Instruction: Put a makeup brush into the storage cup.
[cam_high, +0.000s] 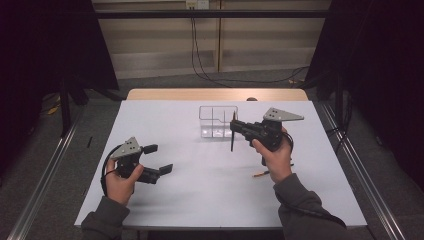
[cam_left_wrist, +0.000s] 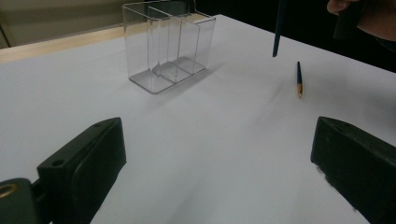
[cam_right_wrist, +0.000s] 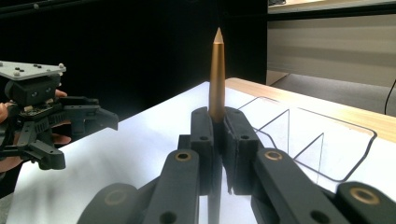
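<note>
My right gripper (cam_high: 236, 131) is shut on a pen (cam_high: 232, 134) and holds it upright just right of a clear compartmented organizer (cam_high: 216, 121). In the right gripper view the pen's gold tapered end (cam_right_wrist: 217, 70) rises from between the closed jaws of that gripper (cam_right_wrist: 218, 128), with the organizer (cam_right_wrist: 303, 140) behind it. The pen's dark lower end (cam_left_wrist: 279, 28) hangs above the table. A second dark pen with a gold end (cam_left_wrist: 299, 80) lies flat near the right hand (cam_high: 261, 174). My left gripper (cam_high: 158, 159) is open at the table's front left, nothing between its jaws (cam_left_wrist: 219, 163).
The white table (cam_high: 175, 200) has a wooden strip along its far edge (cam_high: 215, 94). Dark curtains stand at both sides, and cables trail on the floor beyond. The left gripper (cam_right_wrist: 70, 123) is seen across from the right one.
</note>
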